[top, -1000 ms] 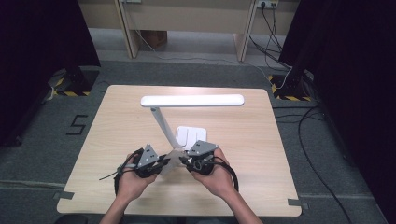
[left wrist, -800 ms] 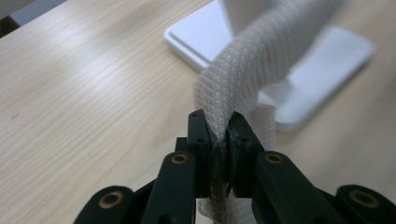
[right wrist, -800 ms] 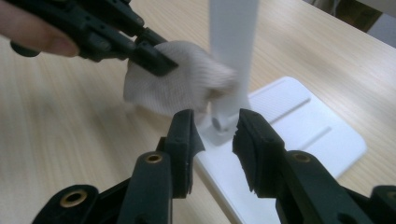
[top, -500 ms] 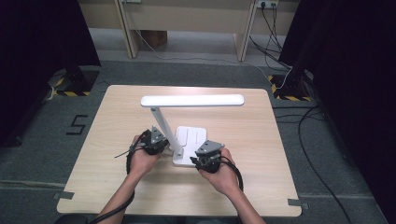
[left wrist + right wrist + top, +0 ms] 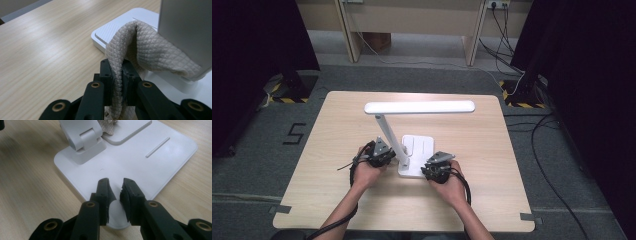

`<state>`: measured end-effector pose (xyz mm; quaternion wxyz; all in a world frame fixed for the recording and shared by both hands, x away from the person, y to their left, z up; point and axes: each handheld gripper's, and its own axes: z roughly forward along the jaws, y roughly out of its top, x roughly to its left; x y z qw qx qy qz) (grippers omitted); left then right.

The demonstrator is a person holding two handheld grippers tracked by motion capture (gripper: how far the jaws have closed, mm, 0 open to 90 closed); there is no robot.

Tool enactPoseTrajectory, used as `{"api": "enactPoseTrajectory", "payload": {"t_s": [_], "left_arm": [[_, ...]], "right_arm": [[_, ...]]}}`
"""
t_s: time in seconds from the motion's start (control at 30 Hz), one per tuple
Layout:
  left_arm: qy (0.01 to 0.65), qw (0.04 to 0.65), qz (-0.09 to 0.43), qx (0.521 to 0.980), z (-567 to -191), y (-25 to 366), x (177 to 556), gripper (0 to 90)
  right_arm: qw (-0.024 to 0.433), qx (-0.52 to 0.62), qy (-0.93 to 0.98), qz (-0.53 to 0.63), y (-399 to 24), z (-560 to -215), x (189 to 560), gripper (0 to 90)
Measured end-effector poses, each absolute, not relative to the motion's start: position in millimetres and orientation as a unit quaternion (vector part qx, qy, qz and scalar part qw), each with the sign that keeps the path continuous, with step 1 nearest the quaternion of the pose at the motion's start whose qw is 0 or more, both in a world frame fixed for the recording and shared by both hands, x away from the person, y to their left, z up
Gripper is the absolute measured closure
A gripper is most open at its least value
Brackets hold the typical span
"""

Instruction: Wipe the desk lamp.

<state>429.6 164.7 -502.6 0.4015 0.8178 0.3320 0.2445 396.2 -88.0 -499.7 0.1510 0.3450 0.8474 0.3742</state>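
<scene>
Grippers: we count two. The left gripper (image 5: 117, 72) pinches one beige quilted cloth (image 5: 140, 47); the right gripper (image 5: 115, 185) has just been closing, its jaws a narrow gap apart over the base's near edge, nothing pinched.
Cloth: we see it draped against the lamp's stem.
Lamp: one white desk lamp (image 5: 419, 107) with a flat base (image 5: 150, 167), mid-table.
Table: one, pale wood (image 5: 492, 190).

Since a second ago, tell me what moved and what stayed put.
Both hands spread apart: the left gripper, clamped on the beige cloth, went to the lamp's arm; the right gripper dropped to the base's near corner, jaws just closing, not gripping. The lamp and table stayed put.
</scene>
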Motion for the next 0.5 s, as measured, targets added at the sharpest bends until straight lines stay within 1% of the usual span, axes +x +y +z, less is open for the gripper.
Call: {"api": "enactPoseTrajectory", "payload": {"t_s": [0.23, 0.3, 0.5], "left_arm": [[0.322, 0.403, 0.224, 0.827, -504.8, 163.0, 422.2, 81.0], [0.320, 0.403, 0.211, 0.831, -505.4, 161.9, 418.7, 80.9], [0.311, 0.397, 0.189, 0.843, -505.0, 164.8, 408.0, 80.9]], "right_arm": [[0.138, 0.354, 0.842, 0.383, -90.0, -501.0, 398.0, 79.1], [0.136, 0.357, 0.840, 0.384, -90.3, -501.2, 398.0, 80.0], [0.136, 0.363, 0.836, 0.388, -91.5, -502.1, 398.1, 81.9]]}}
